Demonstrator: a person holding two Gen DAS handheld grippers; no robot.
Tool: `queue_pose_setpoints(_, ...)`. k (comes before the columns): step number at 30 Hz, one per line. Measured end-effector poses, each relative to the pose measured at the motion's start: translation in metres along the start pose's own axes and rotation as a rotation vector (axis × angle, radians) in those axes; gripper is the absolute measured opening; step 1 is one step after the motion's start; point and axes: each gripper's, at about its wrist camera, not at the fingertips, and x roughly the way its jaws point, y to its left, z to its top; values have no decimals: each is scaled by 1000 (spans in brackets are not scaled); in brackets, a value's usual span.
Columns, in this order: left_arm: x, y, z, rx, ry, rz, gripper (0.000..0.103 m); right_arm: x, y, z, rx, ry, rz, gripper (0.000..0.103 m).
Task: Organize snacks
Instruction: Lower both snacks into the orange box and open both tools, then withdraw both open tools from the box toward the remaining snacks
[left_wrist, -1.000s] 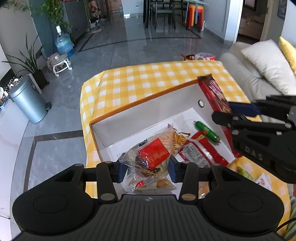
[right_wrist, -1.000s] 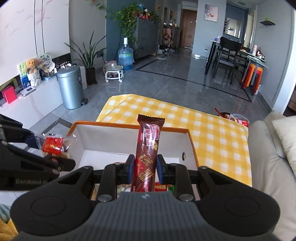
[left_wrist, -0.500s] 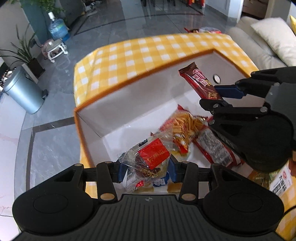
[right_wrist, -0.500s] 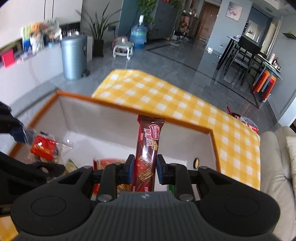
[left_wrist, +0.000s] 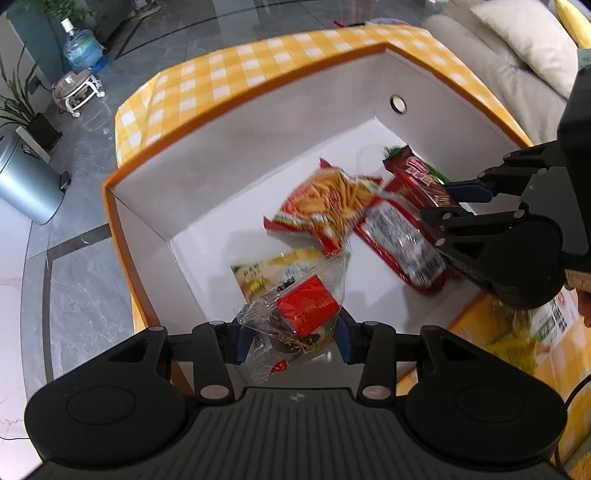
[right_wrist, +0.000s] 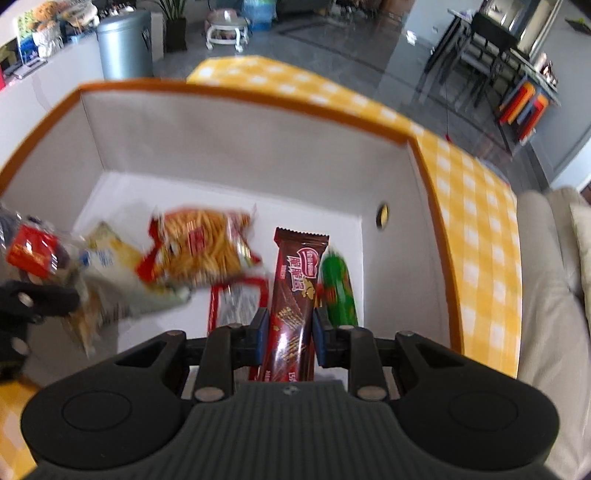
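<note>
Both grippers have dropped into the box (left_wrist: 229, 110): left gripper (left_wrist: 291, 338) clamps a clear pouch (left_wrist: 295, 314) near its front-left corner, right gripper (right_wrist: 288, 334) pinches a wafer bar (right_wrist: 295, 288) by the right wall, probably for release

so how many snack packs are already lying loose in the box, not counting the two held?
4 visible: red fries pack mid-floor, red-edged silvery pack right of it, pale yellow pack under the left claw's packet, green pack by the right wall. More may be hidden.
</note>
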Motion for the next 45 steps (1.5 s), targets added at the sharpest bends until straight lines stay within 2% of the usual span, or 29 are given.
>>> queue_pose_setpoints(7,-2,0,-8,-17,14,-34,50,4,-20,-17,147,53,73,20)
queue_pose_setpoints(13,-4,-6,-13,41,45,-57,50,-6,-16,-26,136,87,79,20)
queue_pose_setpoints(18,-3,-7,-5,86,69,-46,50,-7,-13,-21,102,120,87,20)
queue_pose_setpoints(22,-5,-7,5,86,47,-43,52,-4,-16,-16,105,135,90,20)
queue_pose_setpoints(26,-9,-11,10,69,10,-32,57,-6,-18,-7,123,111,86,21)
queue_pose_setpoints(28,-10,-14,13,71,-7,-27,61,-9,-16,-5,131,97,85,31)
queue_pose_setpoints(29,-11,-15,14,72,-20,-26,66,-10,-16,-4,135,91,87,40)
queue_pose_setpoints(30,-12,-16,14,74,-34,-25,71,-11,-17,-4,139,82,90,45)
queue_pose_setpoints(32,-15,-18,14,78,-61,-19,76,-15,-17,-4,144,60,100,49)
queue_pose_setpoints(35,-21,-18,12,86,-97,1,81,-19,-16,-8,151,31,100,64)
queue_pose_setpoints(38,-24,-16,9,82,-111,-12,83,-24,-16,-11,165,1,95,69)
queue_pose_setpoints(41,-28,-13,5,64,-126,-23,83,-33,-17,-15,183,-40,87,69)
queue_pose_setpoints(45,-39,-11,-5,30,-191,-44,83,-54,-18,-19,203,-118,59,72)
